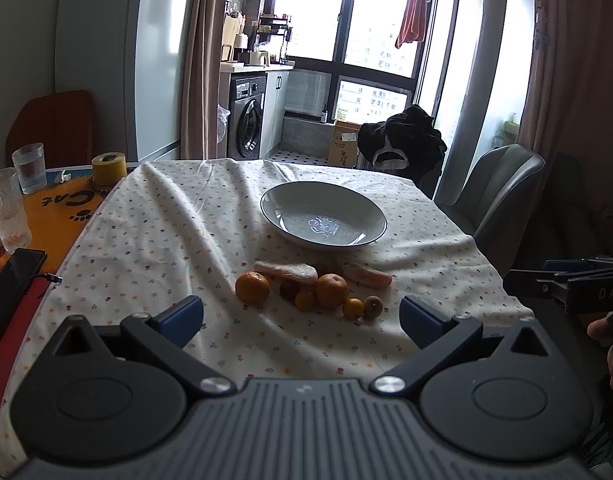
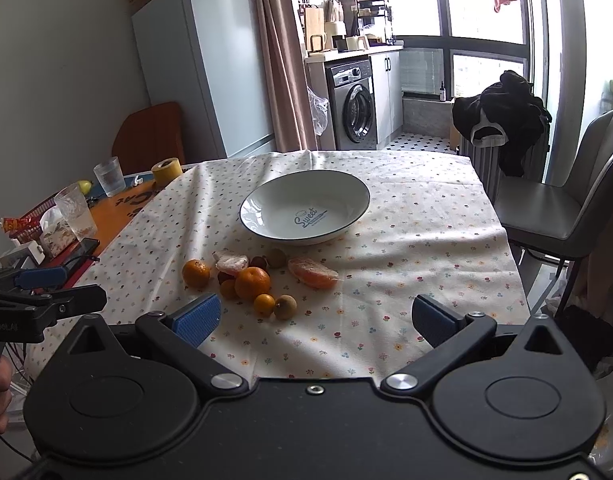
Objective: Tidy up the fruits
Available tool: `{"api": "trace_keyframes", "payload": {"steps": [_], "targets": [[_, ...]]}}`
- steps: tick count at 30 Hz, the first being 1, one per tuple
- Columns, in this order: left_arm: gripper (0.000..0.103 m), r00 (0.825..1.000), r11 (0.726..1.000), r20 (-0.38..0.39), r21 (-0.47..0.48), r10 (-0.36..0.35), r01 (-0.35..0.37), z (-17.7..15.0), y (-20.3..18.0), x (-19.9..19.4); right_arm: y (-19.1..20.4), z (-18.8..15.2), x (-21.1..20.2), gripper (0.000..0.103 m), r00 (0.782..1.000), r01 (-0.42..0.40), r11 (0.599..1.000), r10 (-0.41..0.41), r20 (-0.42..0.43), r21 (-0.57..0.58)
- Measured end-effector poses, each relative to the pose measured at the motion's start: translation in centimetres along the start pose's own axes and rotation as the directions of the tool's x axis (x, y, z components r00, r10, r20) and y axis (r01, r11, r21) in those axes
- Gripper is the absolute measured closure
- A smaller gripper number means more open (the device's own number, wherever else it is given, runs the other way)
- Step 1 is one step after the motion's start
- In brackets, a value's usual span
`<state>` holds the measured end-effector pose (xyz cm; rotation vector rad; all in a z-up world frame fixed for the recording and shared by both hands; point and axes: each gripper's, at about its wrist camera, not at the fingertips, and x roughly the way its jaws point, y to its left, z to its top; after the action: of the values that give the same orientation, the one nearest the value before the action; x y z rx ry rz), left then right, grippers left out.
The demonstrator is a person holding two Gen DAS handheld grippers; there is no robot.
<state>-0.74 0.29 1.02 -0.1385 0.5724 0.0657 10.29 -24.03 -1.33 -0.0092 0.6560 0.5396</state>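
Note:
A cluster of fruit lies on the floral tablecloth: two mandarins [image 1: 252, 288] [image 1: 332, 290], small kumquats [image 1: 353, 308], brown longans [image 1: 373, 307], a dark red fruit and two wrapped orange pieces [image 1: 366, 275]. The same cluster shows in the right wrist view, with a mandarin [image 2: 252, 283] at its middle. An empty white bowl [image 1: 274, 200] [image 2: 250, 204] stands behind the fruit. My left gripper [image 1: 301, 316] is open and empty, just short of the fruit. My right gripper [image 2: 316, 320] is open and empty, near the table's front edge.
At the left of the table stand two glasses [image 1: 28, 168], a yellow tape roll [image 1: 109, 168], a phone [image 1: 10, 280] with cable and a snack basket [image 2: 34, 216]. A grey chair [image 2: 566, 200] stands at the right. The fridge and washing machine are behind.

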Motion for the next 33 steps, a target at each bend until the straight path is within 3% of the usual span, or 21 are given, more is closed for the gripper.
{"api": "trace_keyframes", "payload": {"steps": [33], "targets": [[0.000, 1.000, 1.000, 0.006, 0.020, 0.004, -0.004, -0.06, 0.19, -0.24, 0.49, 0.23, -0.39, 0.000, 1.000, 0.007, 1.000, -0.007, 0.015, -0.019]]}}
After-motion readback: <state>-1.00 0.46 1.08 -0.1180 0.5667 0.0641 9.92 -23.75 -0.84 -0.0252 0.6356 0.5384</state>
